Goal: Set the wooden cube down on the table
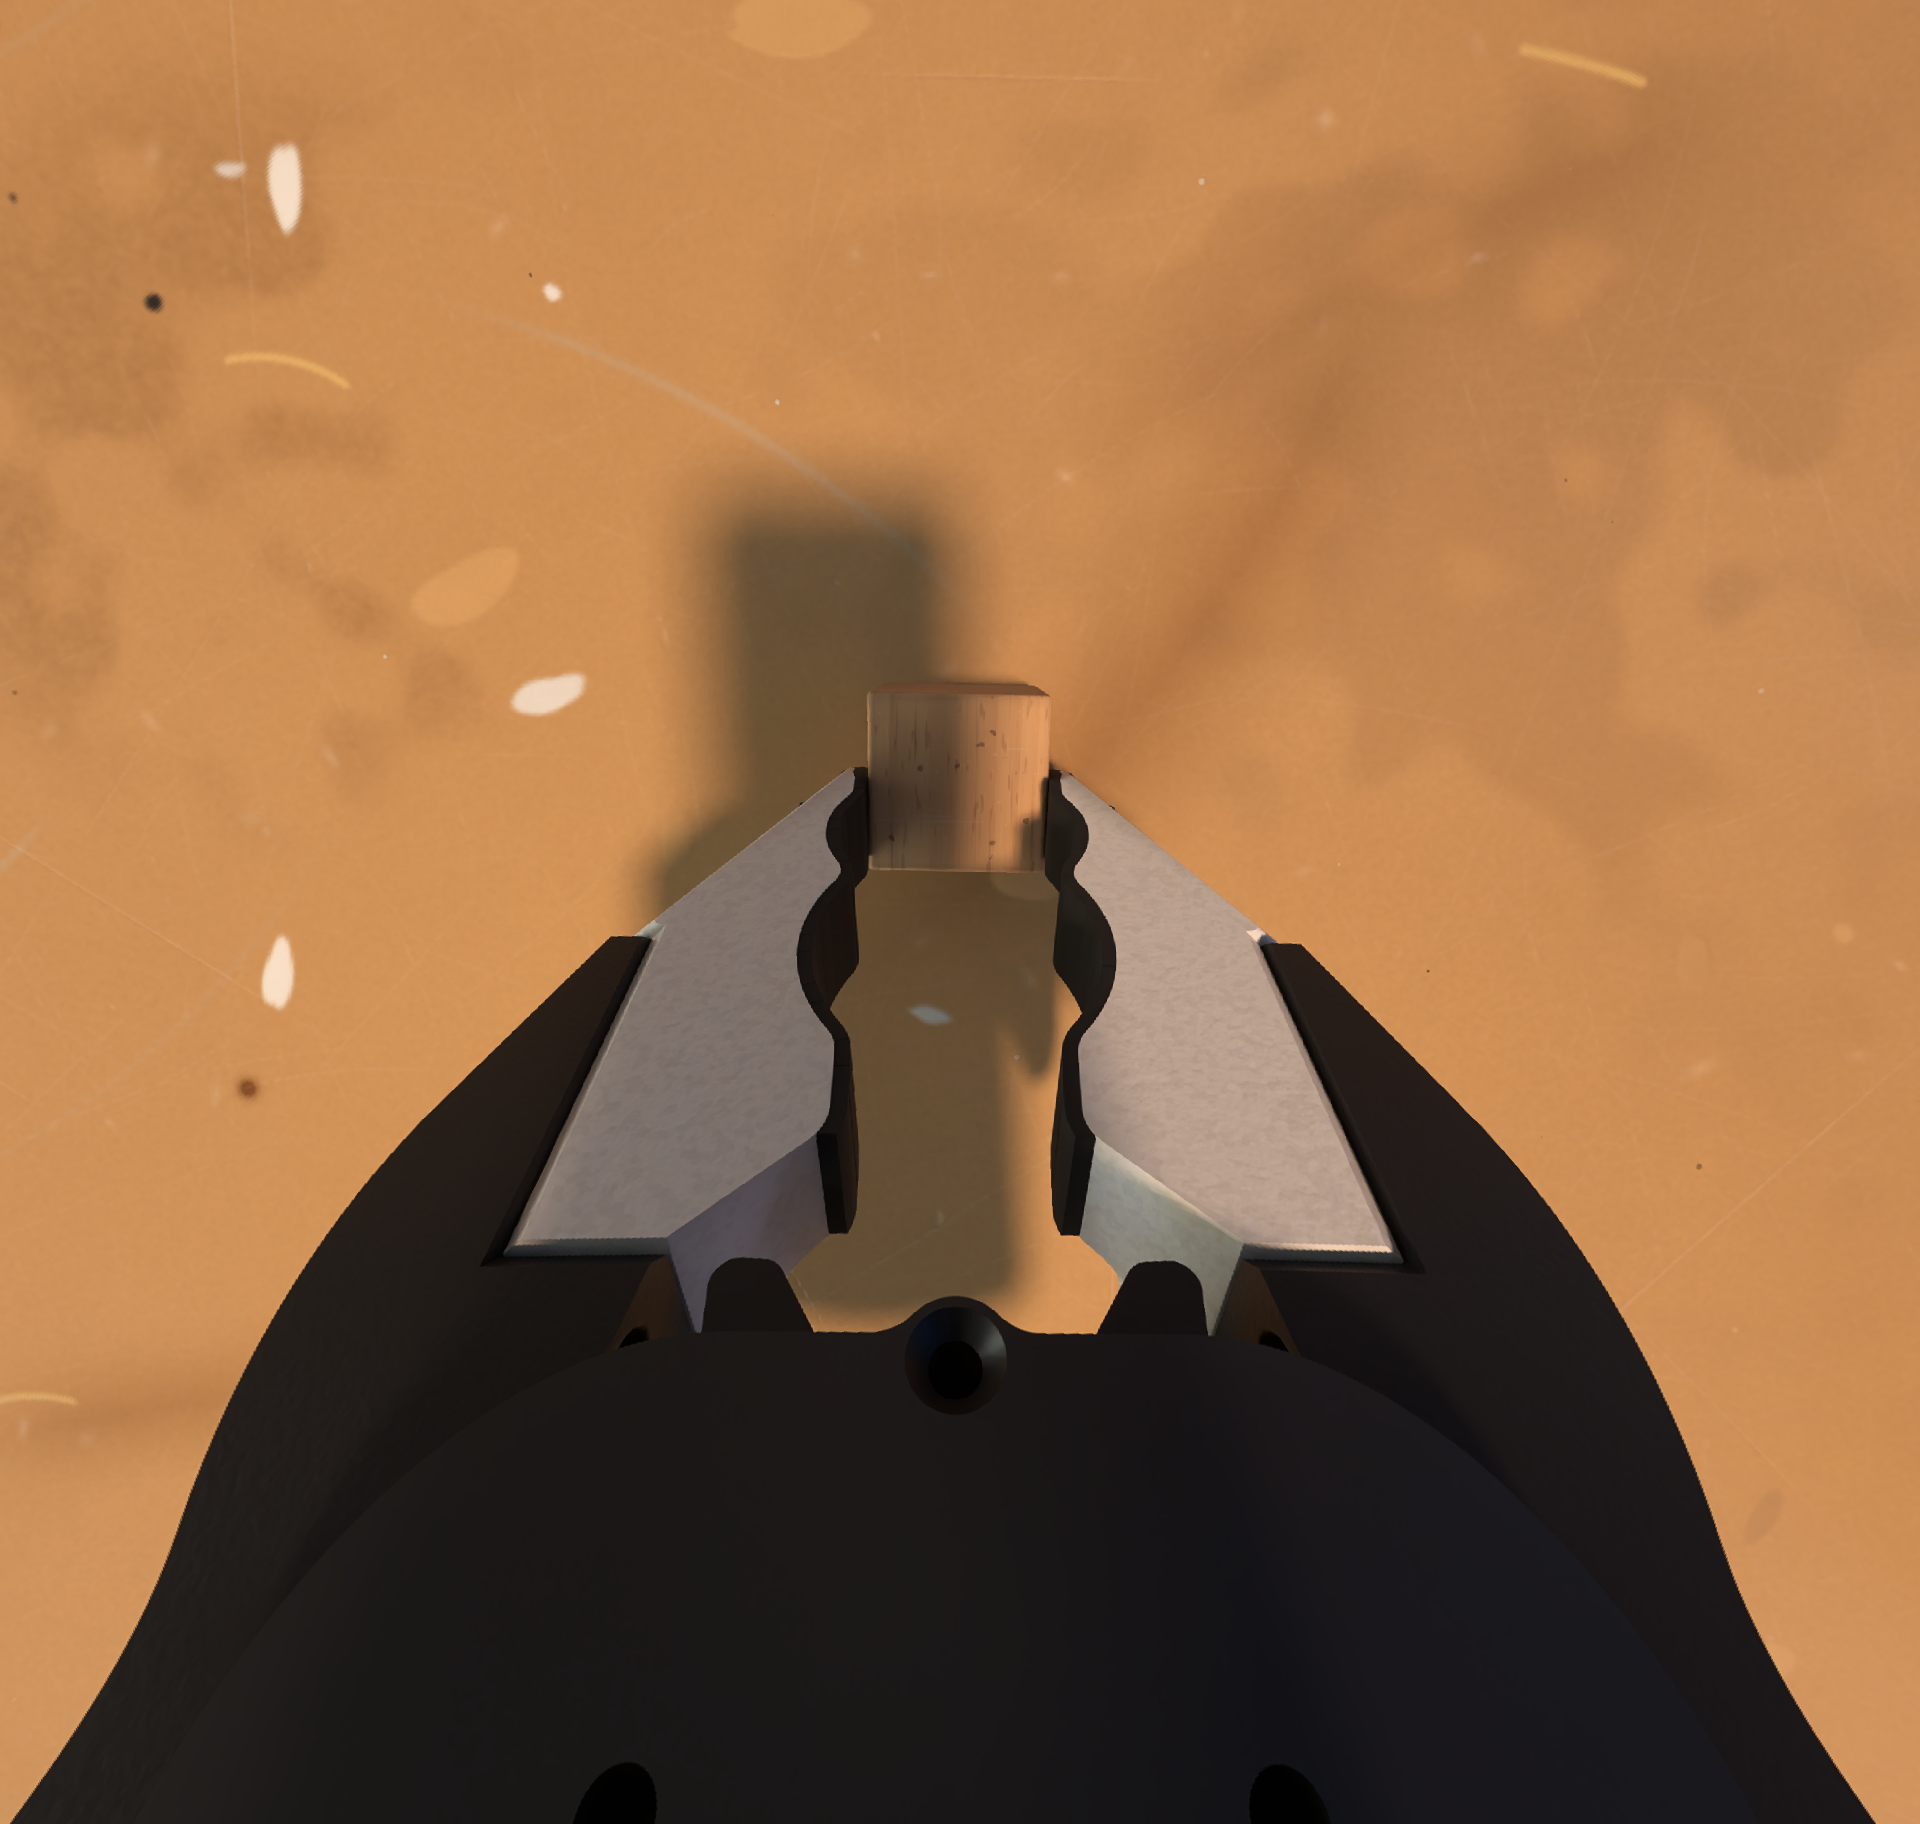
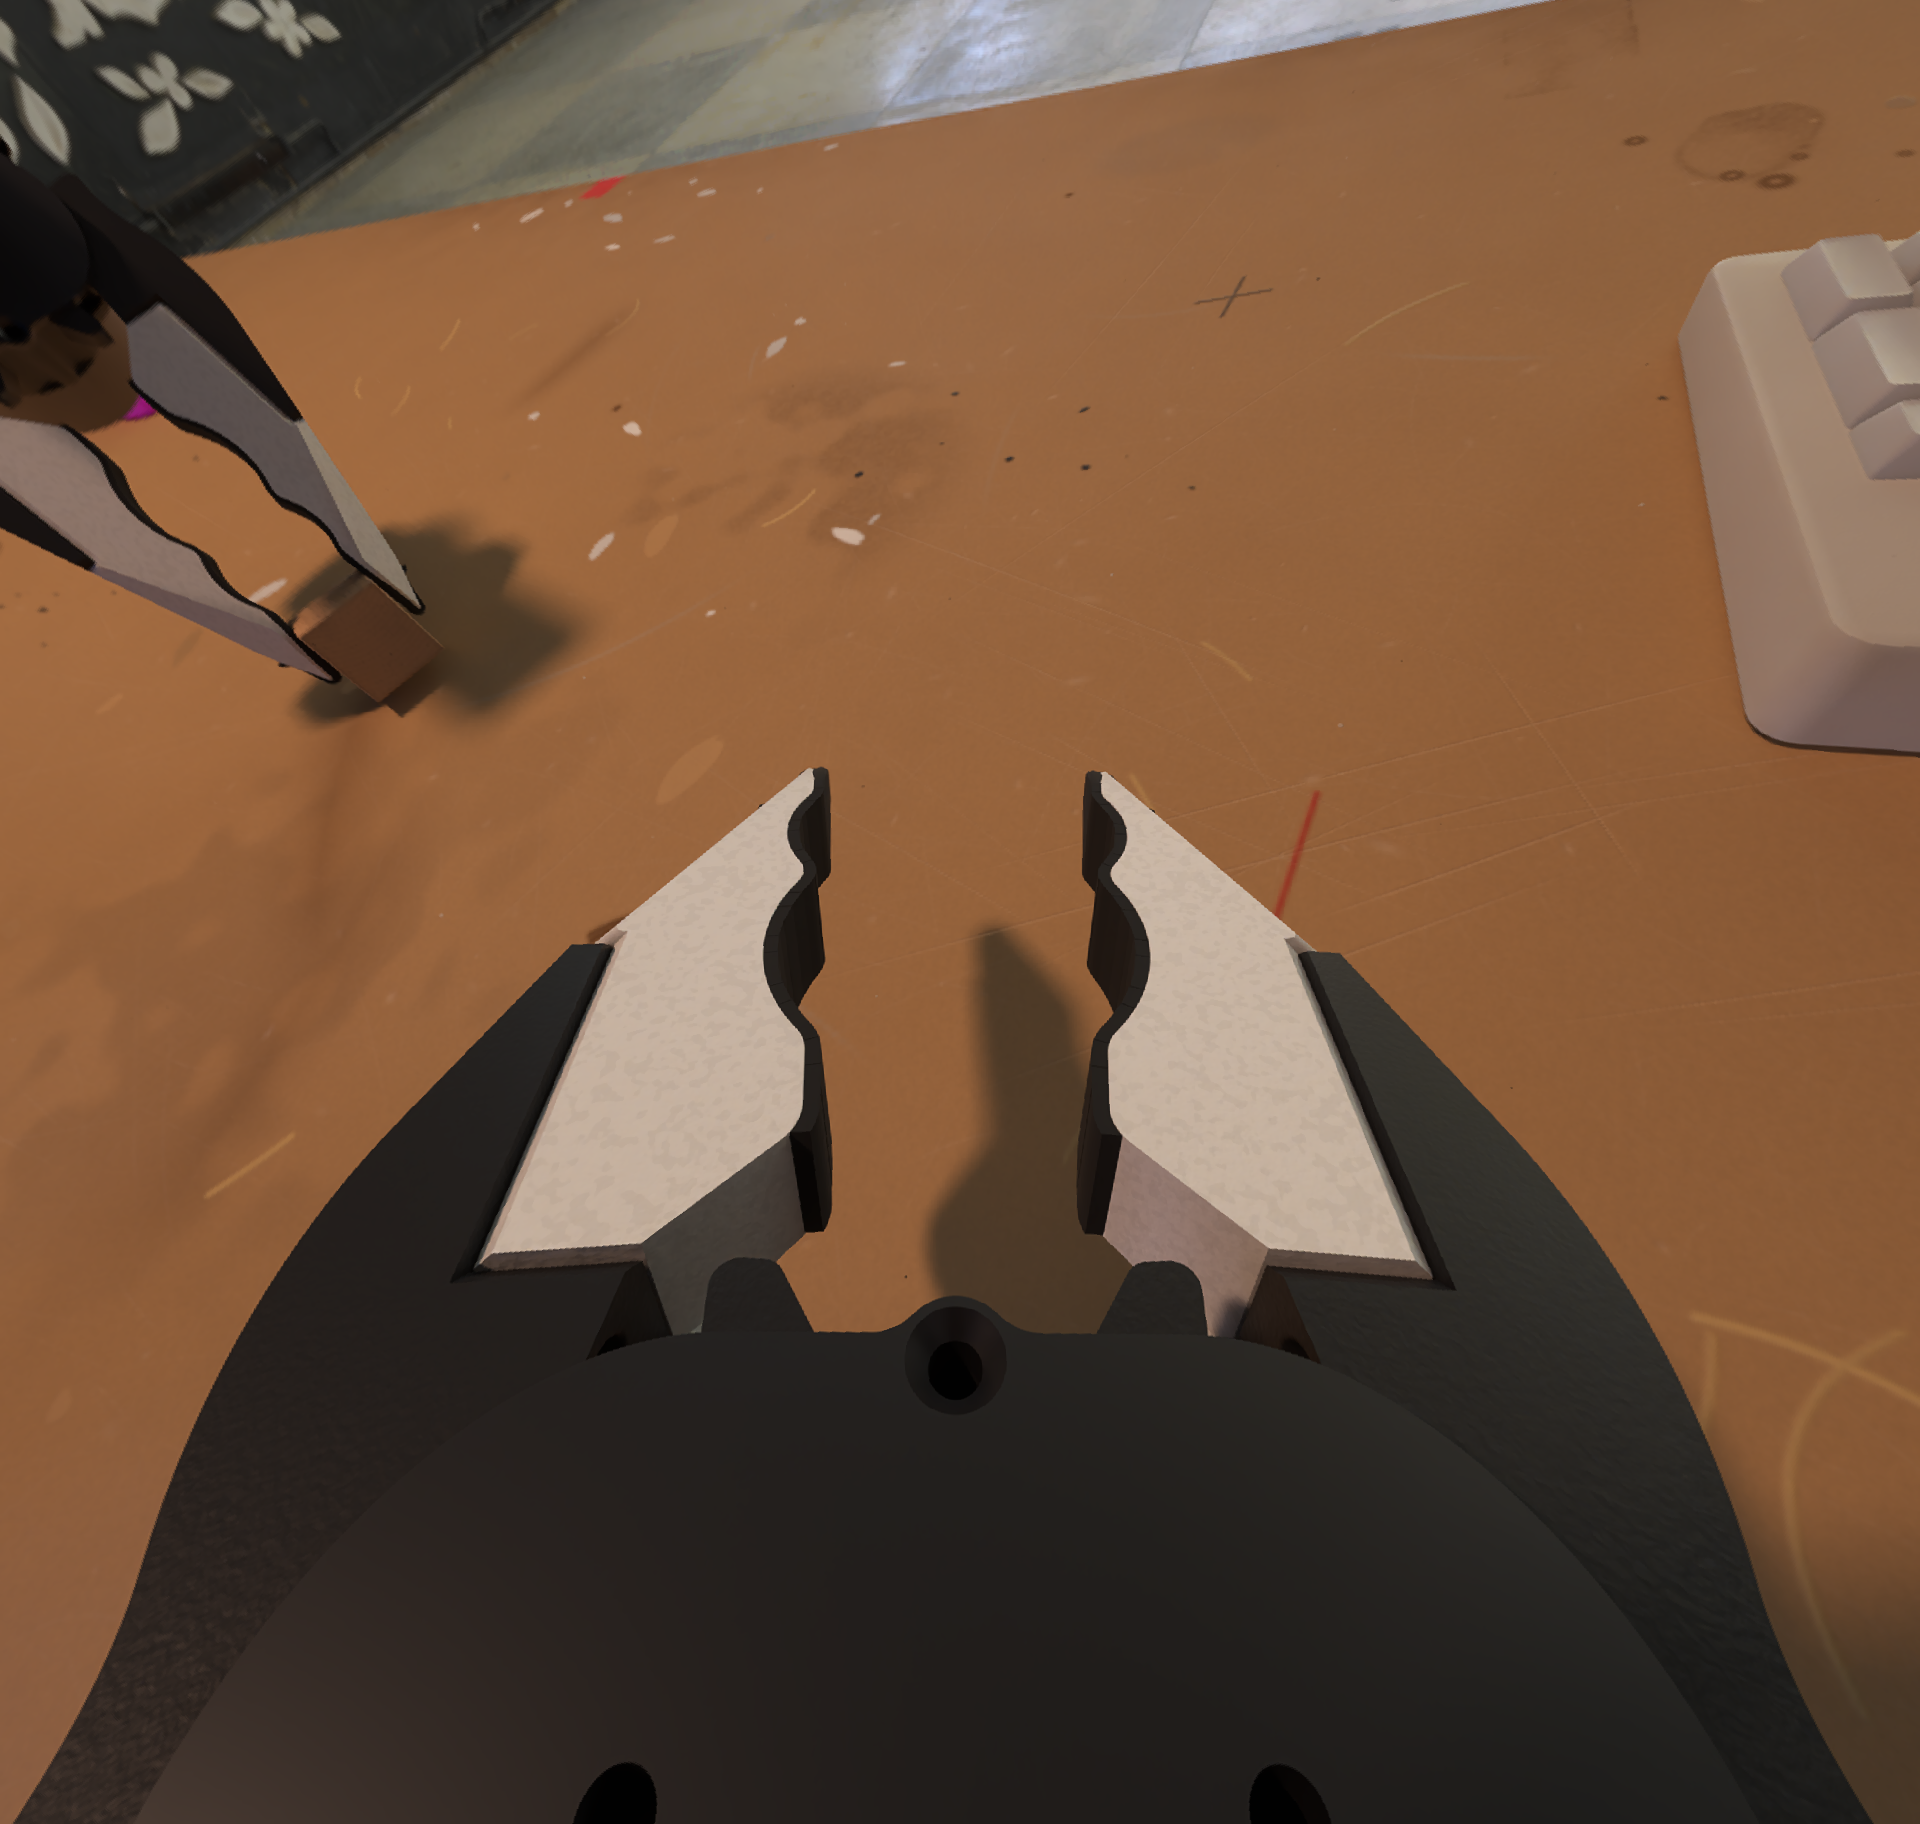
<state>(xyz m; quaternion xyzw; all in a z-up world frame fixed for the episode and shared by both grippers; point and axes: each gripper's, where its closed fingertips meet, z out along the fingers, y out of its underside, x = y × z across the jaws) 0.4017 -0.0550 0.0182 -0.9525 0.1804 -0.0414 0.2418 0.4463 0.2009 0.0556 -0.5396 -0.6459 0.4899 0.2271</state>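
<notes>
Currently the left gripper [image 1: 957,818] is clamping the wooden cube [image 1: 957,775] at its tips, approx. touching the table [image 1: 1351,320]; contact w/ surface looks made. Release is pending. The right gripper [image 2: 956,818] is idling w/ jaws apart, nothing between them.

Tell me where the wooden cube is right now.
The wooden cube sits between the tips of the left gripper, low over the table. In the right wrist view it shows at far left, well away from the beige block.
</notes>
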